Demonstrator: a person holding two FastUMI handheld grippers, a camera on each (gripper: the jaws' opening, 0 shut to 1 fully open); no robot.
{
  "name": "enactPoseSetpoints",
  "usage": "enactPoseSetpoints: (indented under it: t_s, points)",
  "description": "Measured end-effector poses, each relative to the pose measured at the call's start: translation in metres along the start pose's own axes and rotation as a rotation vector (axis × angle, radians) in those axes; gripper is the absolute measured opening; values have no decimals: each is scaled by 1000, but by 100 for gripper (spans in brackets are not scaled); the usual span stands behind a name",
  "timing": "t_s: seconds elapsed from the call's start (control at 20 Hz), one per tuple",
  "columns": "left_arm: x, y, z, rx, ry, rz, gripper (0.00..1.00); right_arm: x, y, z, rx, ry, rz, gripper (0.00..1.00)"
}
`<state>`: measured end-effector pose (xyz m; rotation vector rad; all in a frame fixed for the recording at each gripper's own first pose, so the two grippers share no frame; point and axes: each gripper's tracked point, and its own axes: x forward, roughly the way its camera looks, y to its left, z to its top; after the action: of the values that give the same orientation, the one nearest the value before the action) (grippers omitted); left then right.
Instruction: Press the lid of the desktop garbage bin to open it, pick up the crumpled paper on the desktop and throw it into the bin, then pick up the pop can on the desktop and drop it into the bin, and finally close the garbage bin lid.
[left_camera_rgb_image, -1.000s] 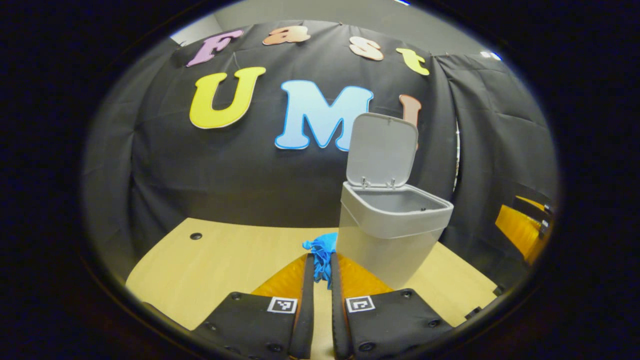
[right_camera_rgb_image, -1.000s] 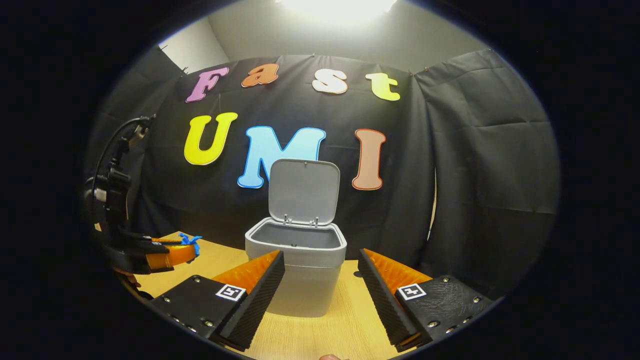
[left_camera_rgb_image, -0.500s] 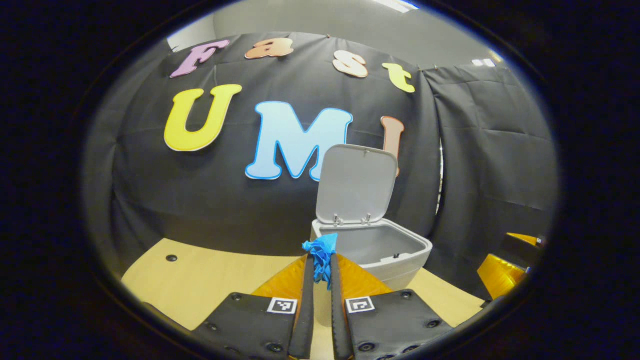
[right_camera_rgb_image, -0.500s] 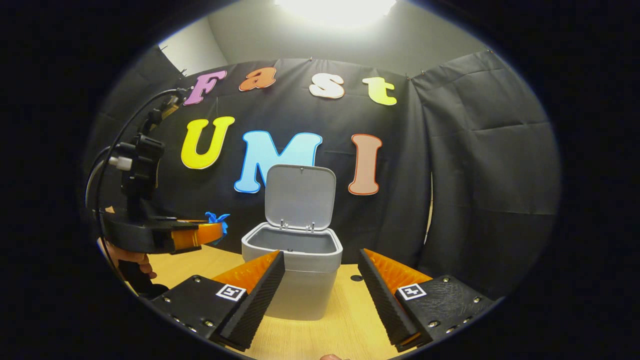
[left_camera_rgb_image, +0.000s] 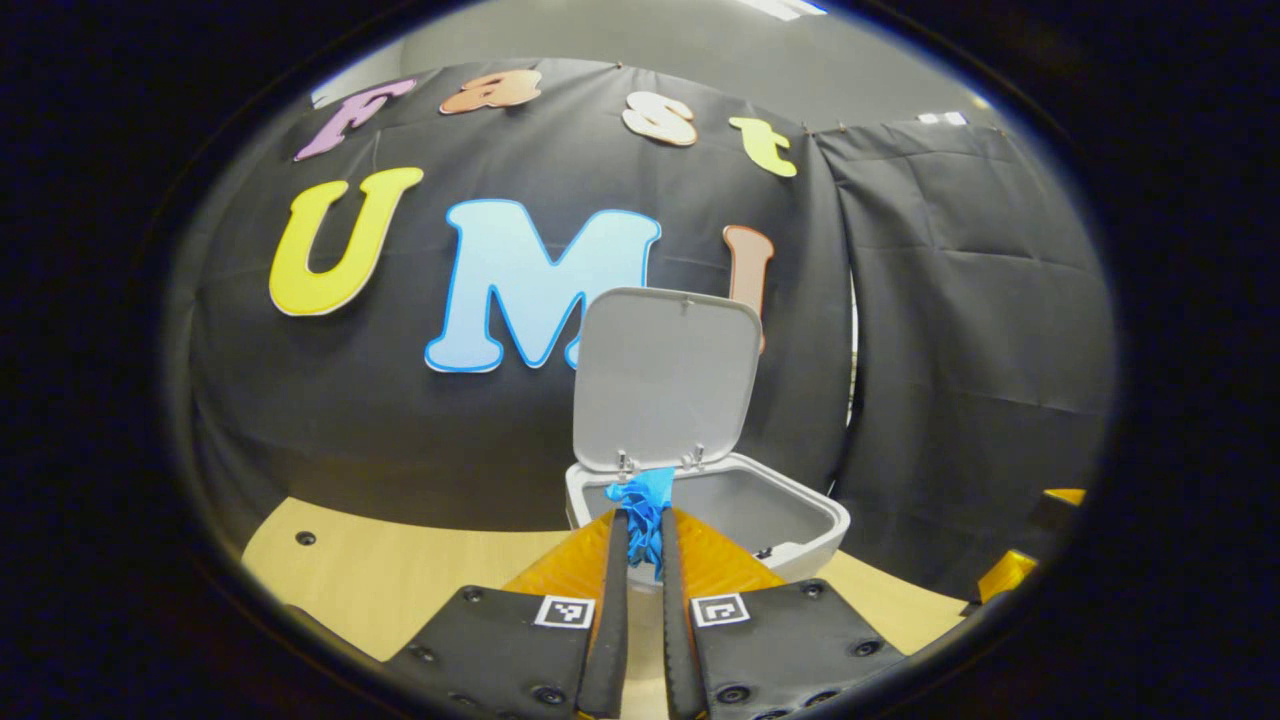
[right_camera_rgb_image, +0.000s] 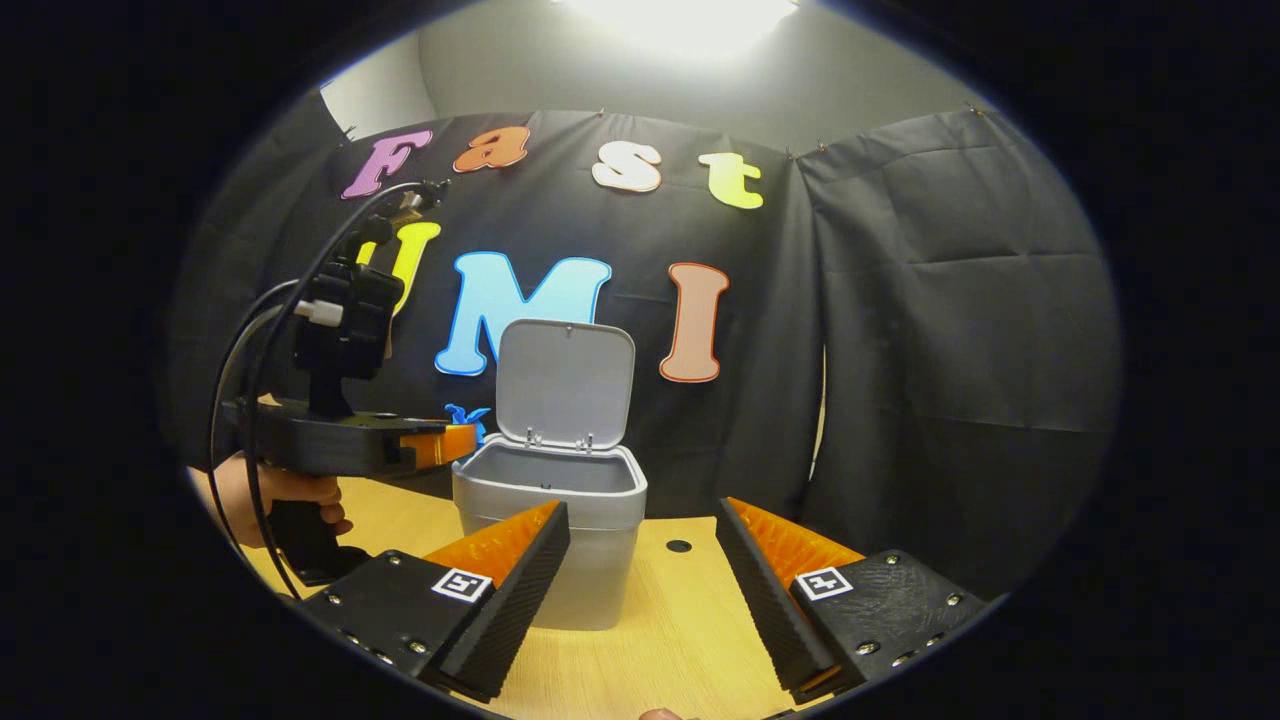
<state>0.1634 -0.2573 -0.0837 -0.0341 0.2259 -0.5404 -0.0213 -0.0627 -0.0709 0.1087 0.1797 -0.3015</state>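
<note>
- The left gripper (left_camera_rgb_image: 637, 525), clamped on the blue crumpled paper (left_camera_rgb_image: 640, 500), has been raised and carried closer to the bin (left_camera_rgb_image: 790, 520) than a second ago.
- The paper is now held just at the near rim, not yet over the opening.
- The lid (right_camera_rgb_image: 565, 380) is stood open.
- The right gripper (right_camera_rgb_image: 640, 545) is held wide and empty beside the bin.
- A short advance is judged necessary before release.
</note>
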Motion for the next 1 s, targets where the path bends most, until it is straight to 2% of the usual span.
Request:
enactPoseSetpoints:
  t_s: [0.2, 0.35, 0.6, 0.75, 0.8, 1.0]
  points:
    - [22, -2, -15, 0, 29, 6, 21, -6, -6, -5, 0, 21, -20, 95]
    - [30, -3, -23, 0, 46, 11, 25, -9, -13, -6, -1, 28, -30, 95]
    - [28, -4, -27, -21, 59, 19, 40, -11, -21, -9, 5, 29, -15, 95]
    - [22, -5, -25, -18, 56, 33, 54, -11, -19, -7, 1, 21, 17, 94]
    - [20, -5, -23, -18, 50, 36, 56, -12, -18, -8, 1, 16, 33, 94]
    - [0, 1, -13, -9, 19, 74, 85, -12, -9, -1, -2, -11, 98, 94]
